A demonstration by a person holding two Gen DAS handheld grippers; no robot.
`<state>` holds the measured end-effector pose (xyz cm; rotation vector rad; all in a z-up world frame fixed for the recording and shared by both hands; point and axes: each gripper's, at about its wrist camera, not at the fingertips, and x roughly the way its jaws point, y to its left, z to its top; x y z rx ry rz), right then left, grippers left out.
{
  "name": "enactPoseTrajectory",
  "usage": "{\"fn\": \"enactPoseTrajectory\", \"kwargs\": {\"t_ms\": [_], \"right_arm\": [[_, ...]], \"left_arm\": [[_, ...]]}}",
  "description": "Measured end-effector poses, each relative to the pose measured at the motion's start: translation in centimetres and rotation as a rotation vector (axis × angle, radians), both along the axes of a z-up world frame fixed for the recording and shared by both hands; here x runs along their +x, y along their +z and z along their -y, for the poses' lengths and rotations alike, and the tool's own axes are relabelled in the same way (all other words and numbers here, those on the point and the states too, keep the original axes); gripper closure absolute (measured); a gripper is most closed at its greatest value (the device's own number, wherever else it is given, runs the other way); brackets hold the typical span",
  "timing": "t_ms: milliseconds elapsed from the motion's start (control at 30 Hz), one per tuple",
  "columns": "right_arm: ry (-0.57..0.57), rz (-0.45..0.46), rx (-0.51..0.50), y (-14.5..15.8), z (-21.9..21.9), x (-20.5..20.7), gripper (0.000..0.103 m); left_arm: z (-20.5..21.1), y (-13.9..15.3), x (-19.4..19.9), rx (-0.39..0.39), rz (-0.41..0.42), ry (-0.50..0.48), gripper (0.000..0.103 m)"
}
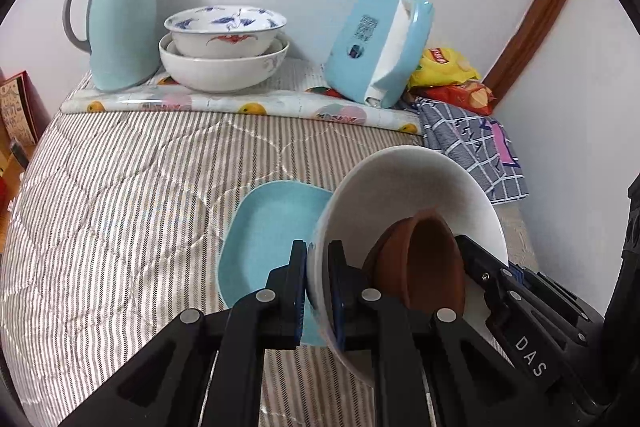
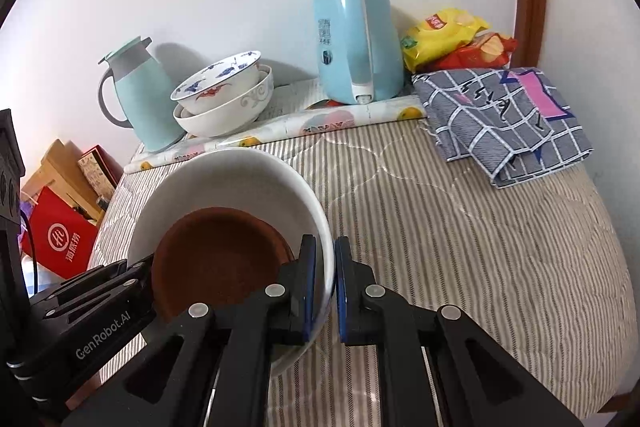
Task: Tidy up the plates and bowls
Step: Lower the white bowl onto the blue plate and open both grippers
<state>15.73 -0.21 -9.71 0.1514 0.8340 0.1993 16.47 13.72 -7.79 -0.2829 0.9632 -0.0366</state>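
A large white bowl (image 1: 404,187) holds a small brown bowl (image 1: 420,267); it also shows in the right wrist view (image 2: 240,183) with the brown bowl (image 2: 216,259) inside. My left gripper (image 1: 318,267) is shut on the white bowl's left rim. My right gripper (image 2: 325,267) is shut on its right rim and shows at the far side in the left wrist view (image 1: 480,267). The bowl is lifted and tilted above a light blue plate (image 1: 268,239) on the striped quilt. Two patterned bowls (image 1: 224,43) are stacked at the back; they also show in the right wrist view (image 2: 224,95).
A teal thermos jug (image 1: 120,19) stands left of the stacked bowls. A blue kettle (image 2: 356,43) stands at the back right, with snack bags (image 2: 452,39) and a folded checked cloth (image 2: 504,119). A fruit-print mat (image 1: 240,103) lies under the back items. Boxes and a red bag (image 2: 60,239) sit beyond the left edge.
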Motion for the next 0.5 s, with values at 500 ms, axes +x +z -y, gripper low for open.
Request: {"fn": "enactPoseTrajectory", "kwargs": {"t_ms": [500], "right_arm": [[0.047, -0.079, 0.000, -3.9, -2.5, 3.6, 0.094]], "left_arm": [[-2.9, -4.1, 2.2, -0.007, -0.083, 0.042, 0.092]]}}
